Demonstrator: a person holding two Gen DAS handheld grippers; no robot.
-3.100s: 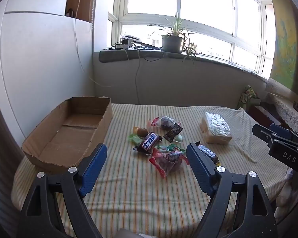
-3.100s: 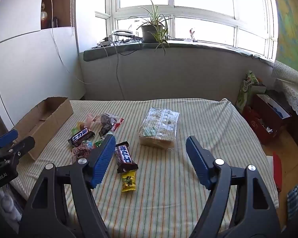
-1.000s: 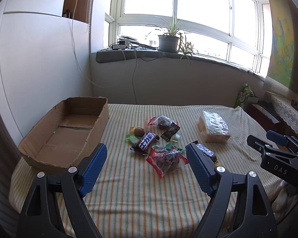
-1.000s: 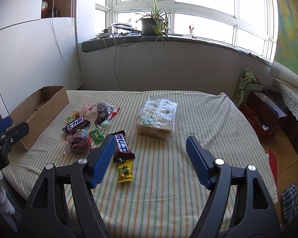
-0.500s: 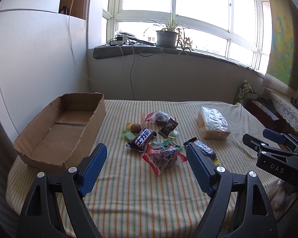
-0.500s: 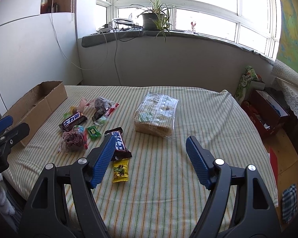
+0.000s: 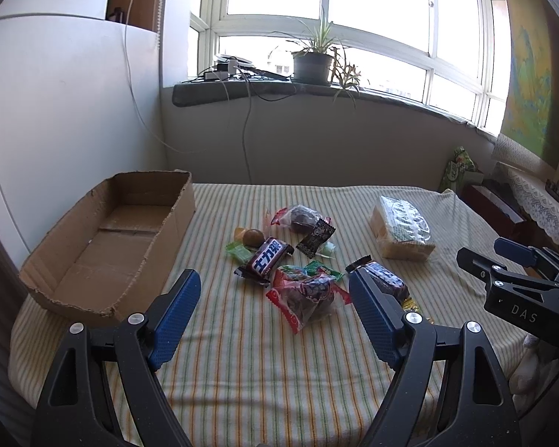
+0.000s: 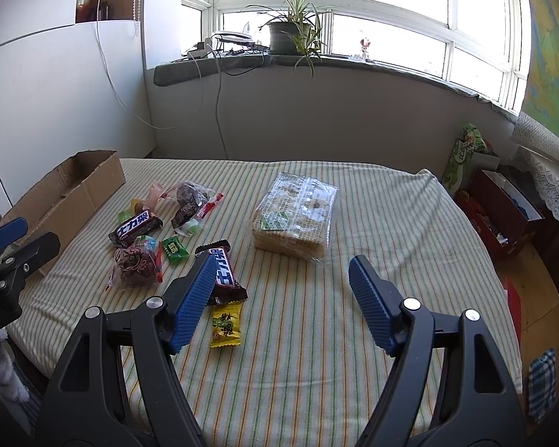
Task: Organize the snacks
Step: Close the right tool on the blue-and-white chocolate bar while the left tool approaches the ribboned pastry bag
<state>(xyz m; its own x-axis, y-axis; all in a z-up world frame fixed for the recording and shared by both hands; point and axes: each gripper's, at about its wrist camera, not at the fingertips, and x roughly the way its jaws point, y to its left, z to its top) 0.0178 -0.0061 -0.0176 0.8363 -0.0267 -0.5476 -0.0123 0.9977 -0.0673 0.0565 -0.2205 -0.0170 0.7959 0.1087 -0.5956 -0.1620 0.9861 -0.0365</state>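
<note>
In the left wrist view, the left gripper point(image 7: 274, 294) hangs above the striped tablecloth point(image 7: 242, 365) with its blue-padded jaws spread wide and nothing between them. Beyond them lies a loose cluster of snacks: a red-wrapped bag of dark sweets point(image 7: 306, 294) nearest, a dark chocolate bar point(image 7: 266, 257) with white lettering just behind it, a small green packet point(image 7: 236, 251) and a round brown sweet point(image 7: 252, 237) to its left, and a clear bag with a dark bun point(image 7: 300, 218) farther back. A second chocolate bar point(image 7: 385, 279) lies partly hidden behind the jaw on the right side of the frame. A large clear-wrapped pack of crackers point(image 7: 402, 229) sits apart to the right. An open cardboard box point(image 7: 93, 283) stands at the table's left edge. The right gripper point(image 7: 503, 257) shows at the far right, its jaws also apart.

In the right wrist view, the right gripper point(image 8: 281, 283) is spread open above the cloth, holding nothing. A yellow candy packet point(image 8: 225, 324) lies just beyond its left-side jaw, touching the chocolate bar's end. The cracker pack lies ahead, the other snacks to the left, the box at the far left.
</note>
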